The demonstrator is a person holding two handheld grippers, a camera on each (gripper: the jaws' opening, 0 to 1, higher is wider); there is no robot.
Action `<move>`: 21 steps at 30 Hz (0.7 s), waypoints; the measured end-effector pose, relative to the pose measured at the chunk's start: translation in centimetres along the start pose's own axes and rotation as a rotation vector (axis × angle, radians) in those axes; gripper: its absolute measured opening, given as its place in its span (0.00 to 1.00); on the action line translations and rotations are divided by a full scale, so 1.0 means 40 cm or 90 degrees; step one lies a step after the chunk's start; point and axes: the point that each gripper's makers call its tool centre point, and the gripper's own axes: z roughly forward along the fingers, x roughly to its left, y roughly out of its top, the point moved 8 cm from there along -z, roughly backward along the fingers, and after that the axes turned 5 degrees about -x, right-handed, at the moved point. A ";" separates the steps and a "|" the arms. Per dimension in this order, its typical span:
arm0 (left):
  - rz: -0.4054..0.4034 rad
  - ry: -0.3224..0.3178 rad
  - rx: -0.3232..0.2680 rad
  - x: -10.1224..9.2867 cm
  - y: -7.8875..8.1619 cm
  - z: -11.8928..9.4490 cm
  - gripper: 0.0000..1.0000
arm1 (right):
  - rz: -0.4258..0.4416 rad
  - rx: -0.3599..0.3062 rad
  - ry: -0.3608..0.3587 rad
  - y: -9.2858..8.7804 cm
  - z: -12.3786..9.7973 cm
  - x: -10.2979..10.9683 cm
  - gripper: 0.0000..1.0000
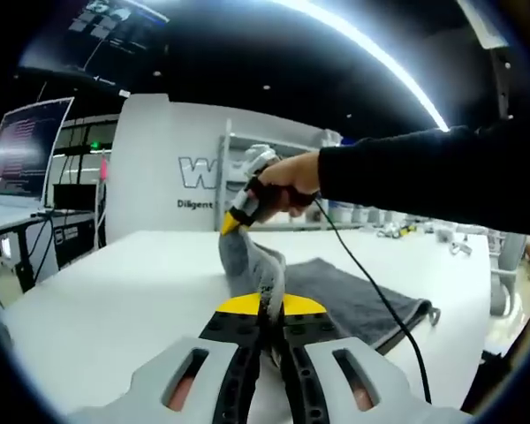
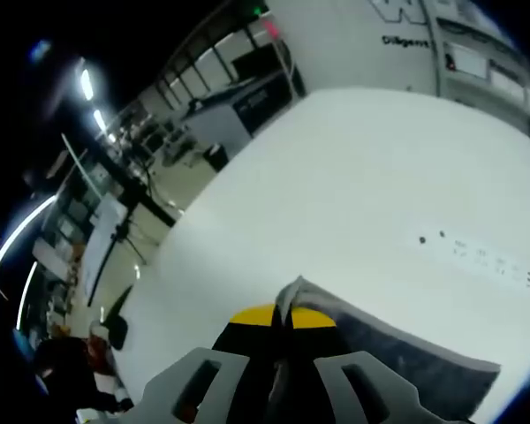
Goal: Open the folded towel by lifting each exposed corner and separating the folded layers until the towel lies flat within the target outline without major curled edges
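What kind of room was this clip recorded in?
Probably a lab or industrial workspace: a large white table, a monitor showing text, metal shelving against a lettered white wall, and long ceiling strip lights.

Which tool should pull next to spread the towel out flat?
Probably the right tool: it holds a towel corner raised above the table, free to draw it outward. The left tool pinches a fold low near the table, better suited as the anchor.

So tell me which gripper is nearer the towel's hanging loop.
Left, probably. The left gripper pinches the grey towel near its loop; the right gripper holds a raised corner farther off.
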 end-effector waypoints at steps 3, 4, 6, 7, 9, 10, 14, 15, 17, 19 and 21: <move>-0.025 0.013 -0.005 0.008 -0.006 -0.009 0.04 | -0.002 0.006 -0.005 -0.003 0.018 0.006 0.00; -0.035 0.016 -0.006 0.011 -0.007 -0.010 0.04 | -0.005 0.011 -0.010 -0.005 0.024 0.008 0.00; -0.065 0.029 -0.030 0.018 -0.003 -0.017 0.05 | -0.012 0.016 -0.019 -0.007 0.034 0.014 0.00; -0.066 0.030 -0.028 0.021 -0.004 -0.020 0.05 | -0.015 0.018 -0.021 -0.008 0.040 0.019 0.00; -0.080 0.035 -0.031 0.023 -0.008 -0.024 0.05 | -0.022 0.023 -0.023 -0.010 0.048 0.028 0.00; -0.084 0.035 -0.031 0.025 -0.010 -0.025 0.05 | -0.025 0.025 -0.024 -0.009 0.053 0.034 0.00; -0.117 0.038 -0.030 0.036 -0.019 -0.030 0.05 | -0.034 0.031 -0.027 -0.005 0.067 0.052 0.00; -0.126 0.039 -0.031 0.038 -0.020 -0.032 0.05 | -0.035 0.032 -0.029 -0.003 0.070 0.055 0.00; -0.146 0.043 -0.035 0.046 -0.025 -0.036 0.05 | -0.038 0.035 -0.033 0.000 0.076 0.061 0.00; -0.159 0.044 -0.031 0.047 -0.032 -0.040 0.05 | -0.043 0.038 -0.036 0.001 0.082 0.068 0.00; -0.170 0.044 -0.031 0.049 -0.032 -0.043 0.05 | -0.042 0.042 -0.038 0.008 0.093 0.067 0.00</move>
